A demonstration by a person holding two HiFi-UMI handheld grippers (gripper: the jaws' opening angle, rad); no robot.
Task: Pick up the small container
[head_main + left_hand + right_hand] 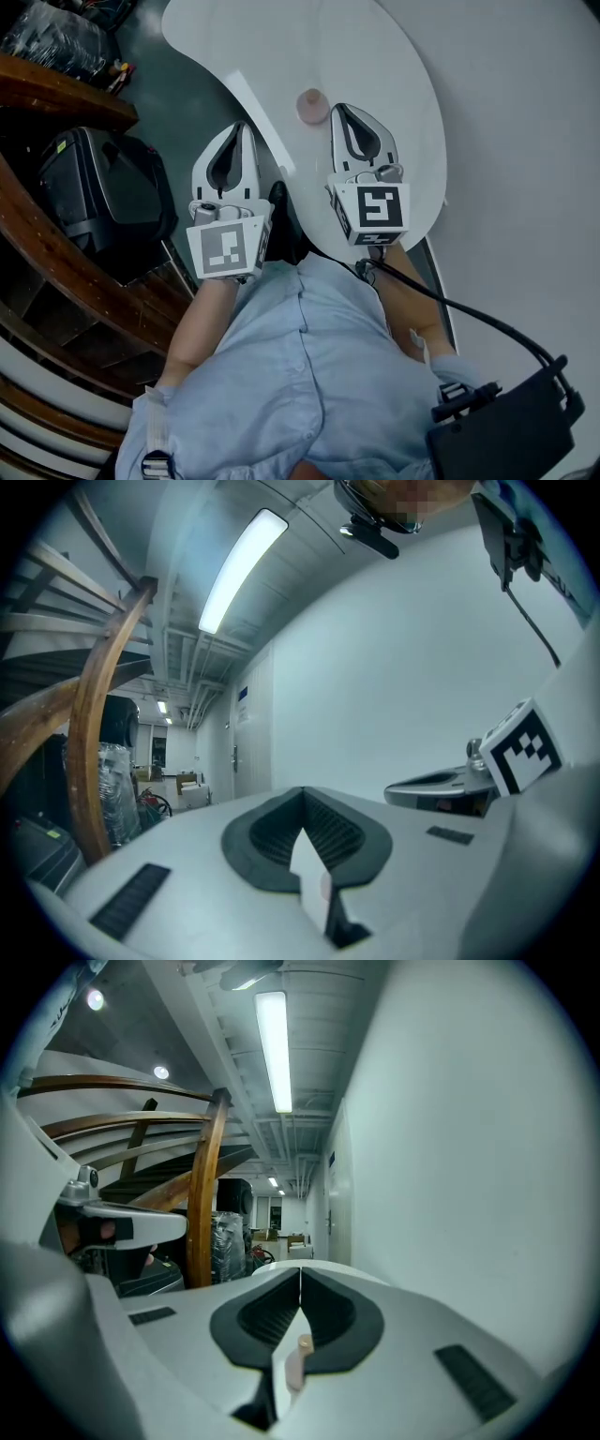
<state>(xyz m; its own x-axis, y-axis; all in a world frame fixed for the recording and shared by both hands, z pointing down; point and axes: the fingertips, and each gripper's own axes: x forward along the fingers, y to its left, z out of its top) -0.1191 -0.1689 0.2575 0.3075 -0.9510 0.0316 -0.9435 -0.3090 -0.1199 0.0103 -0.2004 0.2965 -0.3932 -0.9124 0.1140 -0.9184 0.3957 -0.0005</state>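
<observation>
The small container, a pale pink cup, stands on the white table just ahead of both grippers. My right gripper is shut and empty, with its tip just right of the container; whether they touch I cannot tell. My left gripper is also shut and empty, over the table's left edge, well left of the container. In the right gripper view the jaws meet, and a pink sliver of the container shows below them. In the left gripper view the jaws are closed too.
A black case and a curved wooden railing are at the left, below the table edge. A black box with a cable hangs at the lower right. A white wall runs along the right.
</observation>
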